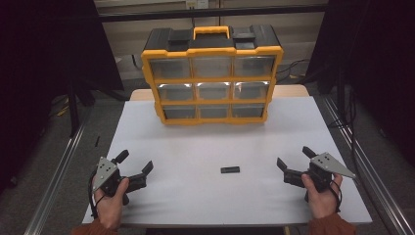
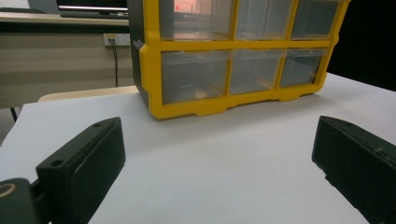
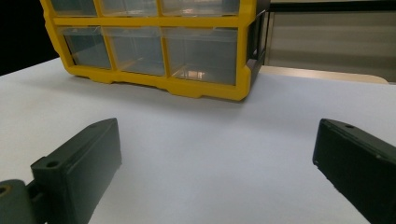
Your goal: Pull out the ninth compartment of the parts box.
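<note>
In the high view, the left tongs [image 1: 135, 164] sit at the lower left of the frame and the right tongs [image 1: 295, 159] at the lower right, each held in a hand just above the white bench [image 1: 205, 147]. Both stand wide open with nothing between their jaws, as the two gripper views confirm. A small black block [image 1: 230, 170] lies flat on the bench in the lower centre, between the two tongs and nearer the right ones, touching neither. A yellow drawer cabinet [image 1: 212, 76] with clear drawers stands upright at the upper centre, well apart from the block.
</note>
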`<state>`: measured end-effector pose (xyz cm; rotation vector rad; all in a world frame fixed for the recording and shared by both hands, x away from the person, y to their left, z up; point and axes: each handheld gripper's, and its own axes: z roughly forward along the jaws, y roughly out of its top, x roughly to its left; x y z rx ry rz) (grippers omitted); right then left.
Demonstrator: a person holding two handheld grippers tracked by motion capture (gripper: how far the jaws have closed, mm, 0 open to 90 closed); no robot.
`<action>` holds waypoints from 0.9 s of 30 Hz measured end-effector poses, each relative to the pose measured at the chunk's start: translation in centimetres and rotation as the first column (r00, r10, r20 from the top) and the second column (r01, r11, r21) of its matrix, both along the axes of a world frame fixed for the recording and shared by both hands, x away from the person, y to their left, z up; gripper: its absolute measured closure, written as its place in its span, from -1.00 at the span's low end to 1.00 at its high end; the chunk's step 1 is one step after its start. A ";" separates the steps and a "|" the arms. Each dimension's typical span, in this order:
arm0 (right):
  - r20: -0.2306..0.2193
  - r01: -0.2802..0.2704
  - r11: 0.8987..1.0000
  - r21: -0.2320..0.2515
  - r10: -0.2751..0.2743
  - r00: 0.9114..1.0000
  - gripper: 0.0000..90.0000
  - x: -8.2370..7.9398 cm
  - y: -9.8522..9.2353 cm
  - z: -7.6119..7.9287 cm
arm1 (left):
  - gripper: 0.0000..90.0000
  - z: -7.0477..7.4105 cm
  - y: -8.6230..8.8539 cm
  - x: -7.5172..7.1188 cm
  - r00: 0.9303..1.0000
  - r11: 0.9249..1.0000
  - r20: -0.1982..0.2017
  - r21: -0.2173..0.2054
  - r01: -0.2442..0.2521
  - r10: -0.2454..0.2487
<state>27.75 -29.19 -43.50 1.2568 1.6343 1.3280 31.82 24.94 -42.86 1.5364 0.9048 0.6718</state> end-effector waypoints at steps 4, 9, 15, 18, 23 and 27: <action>-0.005 -0.011 1.000 -0.010 0.011 1.000 -0.99 0.0 0.0 -0.1 | -0.94 0.0 0.0 0.2 1.000 1.000 -0.002 0.008 0.004 -0.004; -0.015 -0.030 0.999 -0.018 0.030 0.999 -0.99 -0.3 0.2 -0.2 | -0.94 -0.1 -0.3 0.4 1.000 1.000 -0.013 0.002 0.009 -0.009; -0.028 -0.042 0.999 -0.009 0.041 0.999 -0.99 -0.1 0.5 -0.4 | -0.94 -0.1 -0.3 0.4 1.000 1.000 -0.011 0.000 0.005 -0.005; -0.031 -0.056 0.998 -0.017 0.056 0.998 -1.00 0.1 1.0 -0.5 | -0.94 -0.1 -0.3 0.2 1.000 1.000 0.003 0.010 0.009 -0.009; -0.035 -0.084 0.996 -0.036 0.083 0.996 -0.99 0.7 2.2 -0.7 | -0.94 -0.1 -0.3 0.1 1.000 1.000 0.003 0.000 0.017 -0.017; -0.039 -0.095 0.995 -0.042 0.094 0.995 -0.99 1.0 2.8 -0.7 | -0.94 -0.2 -0.3 0.1 1.000 1.000 -0.009 0.001 0.028 -0.028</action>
